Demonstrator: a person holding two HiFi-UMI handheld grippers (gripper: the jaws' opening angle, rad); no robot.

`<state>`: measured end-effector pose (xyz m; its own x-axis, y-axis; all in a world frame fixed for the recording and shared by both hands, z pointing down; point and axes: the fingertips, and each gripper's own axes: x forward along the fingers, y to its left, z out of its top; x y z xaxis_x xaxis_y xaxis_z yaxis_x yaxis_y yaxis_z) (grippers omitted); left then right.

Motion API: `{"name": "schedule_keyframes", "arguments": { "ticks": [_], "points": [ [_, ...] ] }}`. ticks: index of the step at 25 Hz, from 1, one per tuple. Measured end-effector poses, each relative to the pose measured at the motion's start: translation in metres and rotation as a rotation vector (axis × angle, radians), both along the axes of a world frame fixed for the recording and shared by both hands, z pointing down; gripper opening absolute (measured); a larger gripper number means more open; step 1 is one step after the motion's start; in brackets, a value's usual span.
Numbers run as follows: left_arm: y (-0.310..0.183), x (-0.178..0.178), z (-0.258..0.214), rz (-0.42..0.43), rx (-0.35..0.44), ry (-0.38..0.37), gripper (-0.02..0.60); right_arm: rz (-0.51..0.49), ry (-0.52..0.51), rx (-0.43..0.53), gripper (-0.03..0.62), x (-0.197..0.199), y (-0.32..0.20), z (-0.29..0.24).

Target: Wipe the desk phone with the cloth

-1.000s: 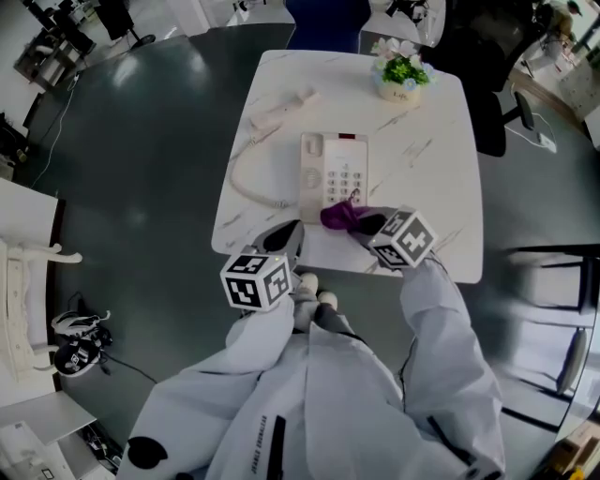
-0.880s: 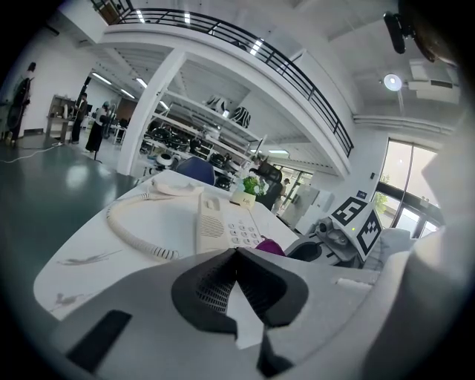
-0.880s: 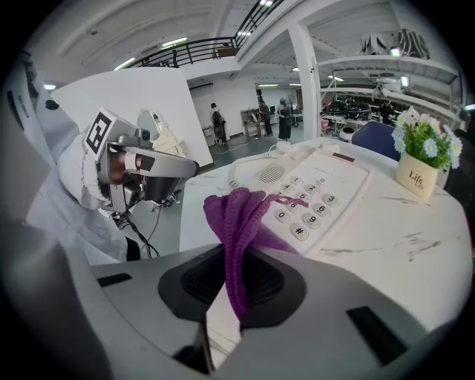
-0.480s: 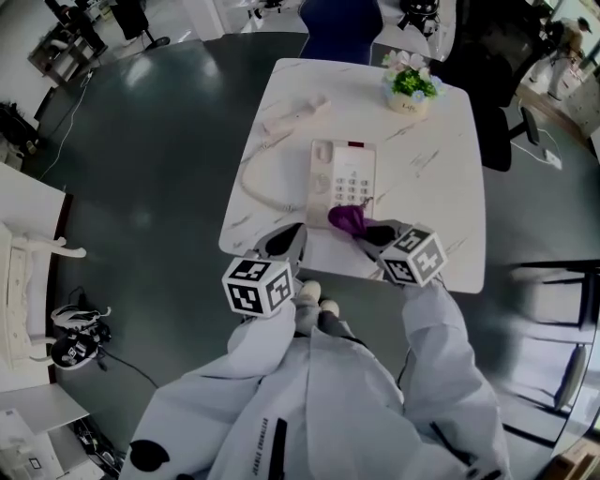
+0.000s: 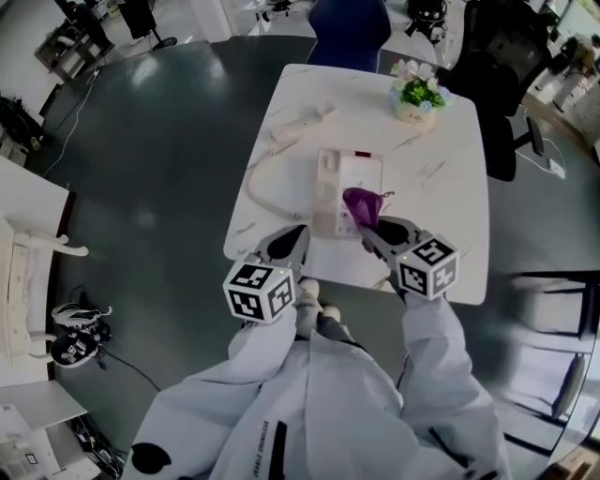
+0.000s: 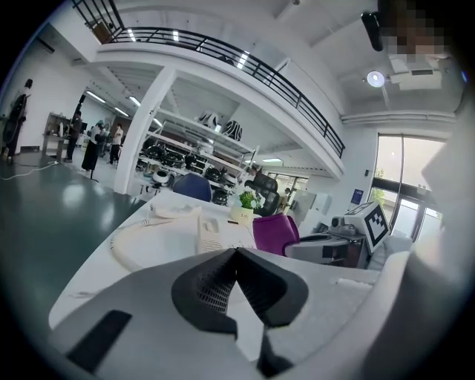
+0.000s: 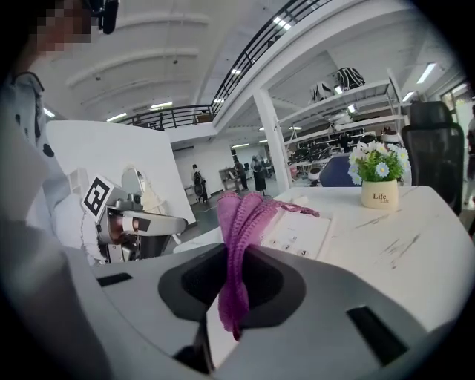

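Observation:
A white desk phone (image 5: 345, 191) lies on the white marble table (image 5: 441, 178), its handset (image 5: 302, 122) off the base at the far left with a coiled cord (image 5: 261, 187) between them. My right gripper (image 5: 367, 225) is shut on a purple cloth (image 5: 362, 204), which hangs over the phone's near right part. The cloth (image 7: 239, 245) is pinched between the jaws, with the phone keypad (image 7: 297, 234) just beyond. My left gripper (image 5: 292, 242) hovers shut and empty over the table's near left edge, the phone (image 6: 215, 231) ahead of it.
A small pot of flowers (image 5: 416, 94) stands at the table's far right. A blue chair (image 5: 349, 28) and a black office chair (image 5: 487, 84) sit round the far side. Dark floor surrounds the table.
My right gripper has carried the cloth up from the phone's near edge onto its keypad area. The left gripper has barely moved.

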<state>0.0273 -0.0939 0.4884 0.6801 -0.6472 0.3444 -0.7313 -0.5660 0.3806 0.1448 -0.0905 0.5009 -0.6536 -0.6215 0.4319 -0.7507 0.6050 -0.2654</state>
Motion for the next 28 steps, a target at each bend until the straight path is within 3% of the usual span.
{"name": "schedule_keyframes", "arguments": {
  "ticks": [18, 28],
  "points": [
    [-0.076, 0.001, 0.007, 0.082, -0.019, 0.010, -0.002, 0.185, -0.034, 0.105, 0.038, 0.015, -0.082, -0.032],
    [-0.110, 0.009, 0.012, 0.141, -0.036, 0.017, -0.003, 0.251, 0.051, 0.149, 0.038, 0.024, -0.123, -0.042]
  ]
}}
